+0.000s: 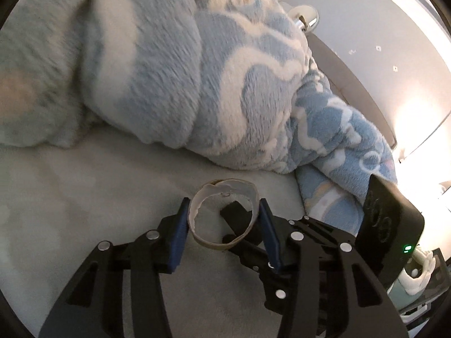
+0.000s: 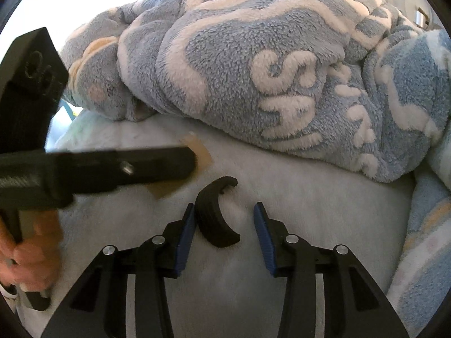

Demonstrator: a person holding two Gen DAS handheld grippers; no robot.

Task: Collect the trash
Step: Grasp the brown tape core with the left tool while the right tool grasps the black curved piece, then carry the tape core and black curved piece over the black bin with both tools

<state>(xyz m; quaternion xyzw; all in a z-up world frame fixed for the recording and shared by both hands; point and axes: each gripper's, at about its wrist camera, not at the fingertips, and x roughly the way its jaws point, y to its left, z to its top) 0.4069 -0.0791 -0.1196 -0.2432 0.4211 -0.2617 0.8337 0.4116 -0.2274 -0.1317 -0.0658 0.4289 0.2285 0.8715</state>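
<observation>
In the left wrist view, a torn cardboard tape-roll core (image 1: 197, 214) sits between the blue pads of my left gripper (image 1: 224, 211), which touch its two sides. A black curved plastic piece (image 1: 239, 219) shows through the ring. In the right wrist view, my right gripper (image 2: 224, 219) is open over the pale bed sheet (image 2: 310, 211), with the black curved piece (image 2: 214, 219) lying between its fingers, close to the left pad. The left gripper's body (image 2: 98, 169) crosses the left side and partly hides the cardboard ring (image 2: 197, 152).
A bunched blue-and-white fleece blanket (image 1: 183, 70) lies right behind the objects and also shows in the right wrist view (image 2: 267, 70). The bed's right edge drops to the floor (image 1: 366, 42). The other gripper's body (image 1: 391, 219) is at the right.
</observation>
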